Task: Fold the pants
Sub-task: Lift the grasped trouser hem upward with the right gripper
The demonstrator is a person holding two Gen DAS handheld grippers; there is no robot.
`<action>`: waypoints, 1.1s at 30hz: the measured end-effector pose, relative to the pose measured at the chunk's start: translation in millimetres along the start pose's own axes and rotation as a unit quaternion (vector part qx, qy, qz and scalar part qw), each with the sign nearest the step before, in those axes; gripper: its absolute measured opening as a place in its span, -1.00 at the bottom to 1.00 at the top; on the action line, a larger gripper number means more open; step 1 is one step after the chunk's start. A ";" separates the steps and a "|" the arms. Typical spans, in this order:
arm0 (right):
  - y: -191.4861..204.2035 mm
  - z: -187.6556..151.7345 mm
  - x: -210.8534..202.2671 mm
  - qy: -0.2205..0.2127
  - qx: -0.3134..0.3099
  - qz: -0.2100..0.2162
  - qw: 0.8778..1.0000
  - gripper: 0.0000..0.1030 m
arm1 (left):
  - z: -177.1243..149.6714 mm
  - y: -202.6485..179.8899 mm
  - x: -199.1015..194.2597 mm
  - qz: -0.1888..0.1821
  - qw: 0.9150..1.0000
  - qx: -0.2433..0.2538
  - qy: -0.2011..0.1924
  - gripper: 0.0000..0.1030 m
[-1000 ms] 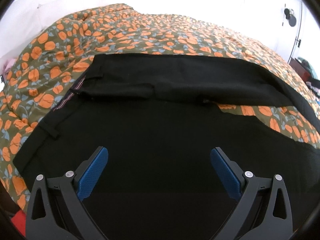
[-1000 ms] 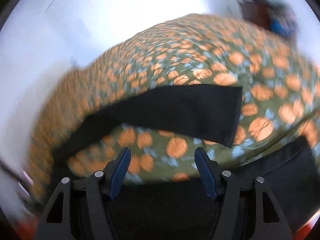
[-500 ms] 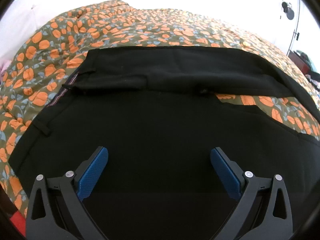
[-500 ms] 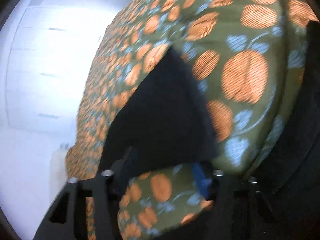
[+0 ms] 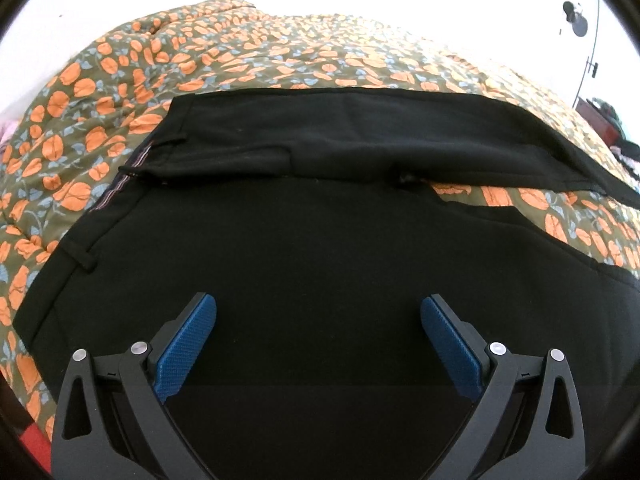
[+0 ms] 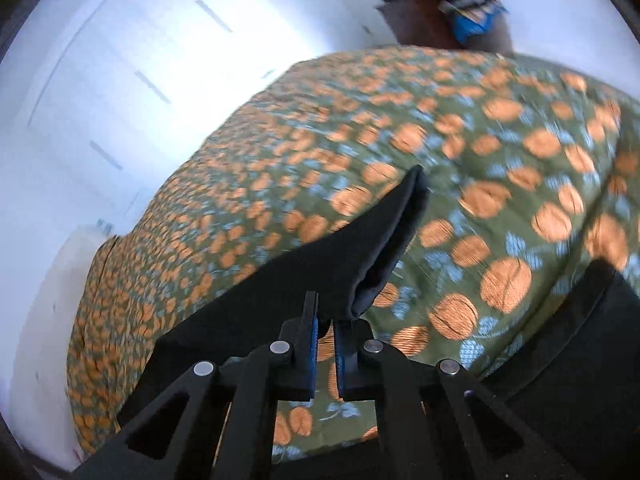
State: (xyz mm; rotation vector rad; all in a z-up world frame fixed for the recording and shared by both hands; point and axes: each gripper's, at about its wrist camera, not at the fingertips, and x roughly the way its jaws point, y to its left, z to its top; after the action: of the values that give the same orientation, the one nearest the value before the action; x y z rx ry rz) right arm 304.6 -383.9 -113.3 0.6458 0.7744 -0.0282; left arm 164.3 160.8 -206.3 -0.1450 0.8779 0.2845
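The left gripper (image 5: 318,322) hangs spread wide above the black pants (image 5: 304,264); the right gripper (image 6: 326,330) pinches a pant-leg hem (image 6: 384,248) ahead, lifted off the orange-print bedspread (image 6: 500,208).

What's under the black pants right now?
The pants lie on an orange-patterned bedspread, which shows around them and between the legs. Whatever lies beneath the fabric itself is covered.
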 end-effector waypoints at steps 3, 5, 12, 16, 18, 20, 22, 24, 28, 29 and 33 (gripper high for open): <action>10.7 1.5 -5.5 -0.004 -0.012 0.008 1.000 -0.87 | -0.1 -0.7 0.2 0.001 1.000 0.001 0.000 0.99; 16.2 -0.7 -10.8 -0.007 -0.018 0.012 1.000 -0.87 | 0.2 0.7 0.1 0.001 1.000 0.002 0.000 0.99; 27.9 -5.5 -24.4 -0.015 -0.051 0.021 0.998 -0.87 | -0.1 0.2 0.5 0.001 1.000 0.001 0.000 0.99; 32.5 -6.9 -27.8 -0.016 -0.058 0.024 0.998 -0.87 | -0.9 0.8 0.3 0.001 1.000 0.002 0.000 0.99; 34.4 -7.8 -28.7 -0.016 -0.057 0.026 0.998 -0.87 | -1.2 1.0 0.4 0.001 1.000 0.002 0.000 0.99; 35.9 -8.6 -28.7 -0.016 -0.058 0.027 0.998 -0.87 | -1.4 1.0 0.6 0.001 1.000 0.002 0.001 0.99; 37.5 -8.8 -28.5 -0.016 -0.060 0.028 0.998 -0.87 | -1.2 0.6 0.7 0.002 1.000 0.002 0.001 0.99; 40.2 -9.5 -29.7 -0.017 -0.065 0.029 0.997 -0.87 | -1.1 0.5 0.8 0.002 1.000 0.002 0.000 0.99; 46.3 -9.4 -34.2 -0.020 -0.075 0.034 0.996 -0.87 | -1.1 0.2 1.0 0.002 1.000 0.002 0.001 0.99; 47.0 -9.5 -35.0 -0.021 -0.077 0.034 0.996 -0.87 | -1.2 0.5 1.0 0.002 1.000 0.002 0.000 0.99; 53.1 -8.3 -38.8 -0.023 -0.089 0.038 0.995 -0.87 | -1.1 0.1 1.2 0.002 1.000 0.002 0.001 0.99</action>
State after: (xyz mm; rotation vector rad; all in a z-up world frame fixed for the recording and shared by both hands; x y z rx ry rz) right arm 284.6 -344.4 -64.0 0.5039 0.6978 0.0937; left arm 164.2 160.9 -207.9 -0.1388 0.8801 0.2866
